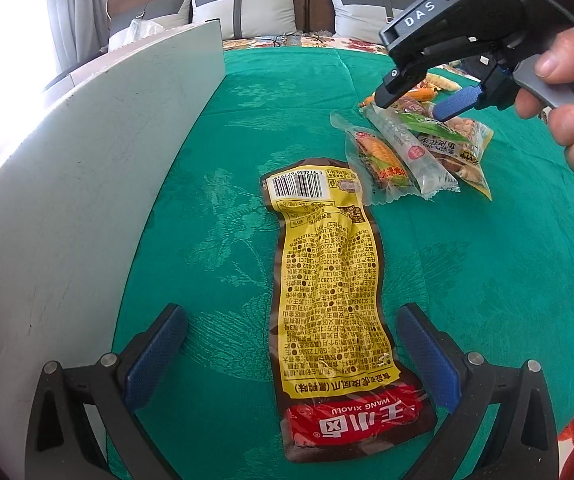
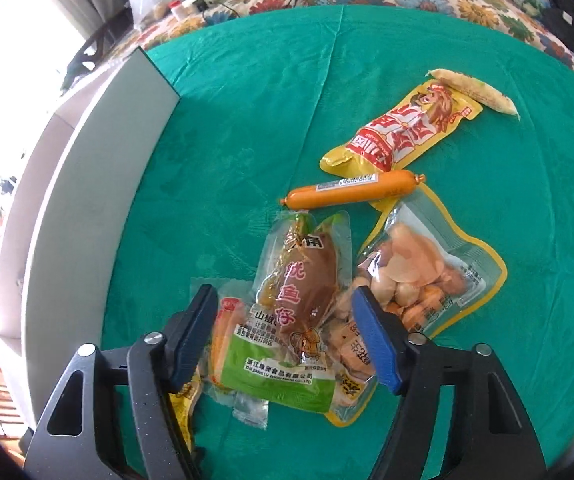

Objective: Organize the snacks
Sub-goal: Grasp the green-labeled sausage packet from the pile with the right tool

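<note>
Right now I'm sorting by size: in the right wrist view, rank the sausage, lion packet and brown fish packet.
1. Lion packet
2. Brown fish packet, nearer the camera, so close to unsure
3. Sausage

Right gripper (image 2: 283,340) jaws apart, straddling brown fish snack pack (image 2: 307,280) on a snack pile; orange sausage (image 2: 351,190) and yellow packet (image 2: 399,136) beyond, green worktop (image 2: 247,120).

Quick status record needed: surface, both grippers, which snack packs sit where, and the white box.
surface: green tablecloth
left gripper: open, astride the yellow and brown packet, pads clear of it
right gripper: open above the snack pile, brown fish packet between its fingers, not gripped
loose snacks: orange sausage, yellow lion packet
white box: along the cloth's left edge, contents unseen
</note>
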### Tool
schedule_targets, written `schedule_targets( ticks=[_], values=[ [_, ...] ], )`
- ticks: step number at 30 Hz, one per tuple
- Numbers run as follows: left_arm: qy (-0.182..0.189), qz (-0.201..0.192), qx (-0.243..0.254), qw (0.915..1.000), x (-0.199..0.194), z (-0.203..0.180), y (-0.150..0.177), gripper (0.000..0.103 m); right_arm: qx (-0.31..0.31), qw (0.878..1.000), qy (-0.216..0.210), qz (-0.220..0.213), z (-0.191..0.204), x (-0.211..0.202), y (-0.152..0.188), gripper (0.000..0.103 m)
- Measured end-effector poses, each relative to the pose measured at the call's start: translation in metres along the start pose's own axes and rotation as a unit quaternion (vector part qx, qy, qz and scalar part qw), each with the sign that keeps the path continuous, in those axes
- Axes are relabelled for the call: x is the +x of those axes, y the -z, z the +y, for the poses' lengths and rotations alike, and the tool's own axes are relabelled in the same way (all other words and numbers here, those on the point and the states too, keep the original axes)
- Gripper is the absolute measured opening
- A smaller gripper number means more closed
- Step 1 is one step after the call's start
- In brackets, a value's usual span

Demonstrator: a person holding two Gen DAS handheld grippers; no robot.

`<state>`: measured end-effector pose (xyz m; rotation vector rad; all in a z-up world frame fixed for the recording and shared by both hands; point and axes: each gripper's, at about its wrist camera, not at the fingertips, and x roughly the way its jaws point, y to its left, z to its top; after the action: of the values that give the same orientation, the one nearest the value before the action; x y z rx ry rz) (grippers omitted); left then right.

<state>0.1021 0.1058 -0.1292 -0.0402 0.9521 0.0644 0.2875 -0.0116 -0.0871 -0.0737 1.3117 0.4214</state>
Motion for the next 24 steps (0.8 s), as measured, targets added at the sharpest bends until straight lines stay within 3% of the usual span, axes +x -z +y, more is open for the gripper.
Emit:
schedule_targets(
  ticks=[4,8,10,19,21,24],
  values=[
    [0.001,0.001,0.002,1.0,0.001,0.0,-0.001,0.103,-0.047,0.997,0.056,0.015,0.022,0.013,-0.002,0.07],
    [0.003,0.002,0.003,1.0,0.001,0.001,-0.002,0.103,-0.084,0.992,0.085,0.039,0.031,0.018,-0.002,0.062],
    [0.003,0.001,0.003,1.0,0.0,0.0,-0.001,0.103,-0.082,0.993,0.066,0.047,0.03,0.016,0.003,0.054],
    [0.001,-0.002,0.001,1.0,0.0,0.0,0.0,0.103,-0.001,0.999,-0.045,-0.002,-0.025,-0.036,0.042,0.054],
    [0.001,-0.002,0.001,1.0,0.0,0.0,0.001,0.103,-0.009,0.998,-0.053,-0.015,-0.039,-0.054,0.061,0.054],
    [0.001,-0.002,0.001,1.0,0.0,0.0,0.001,0.103,-0.048,0.998,-0.019,-0.043,-0.055,-0.08,0.102,0.055]
  ],
)
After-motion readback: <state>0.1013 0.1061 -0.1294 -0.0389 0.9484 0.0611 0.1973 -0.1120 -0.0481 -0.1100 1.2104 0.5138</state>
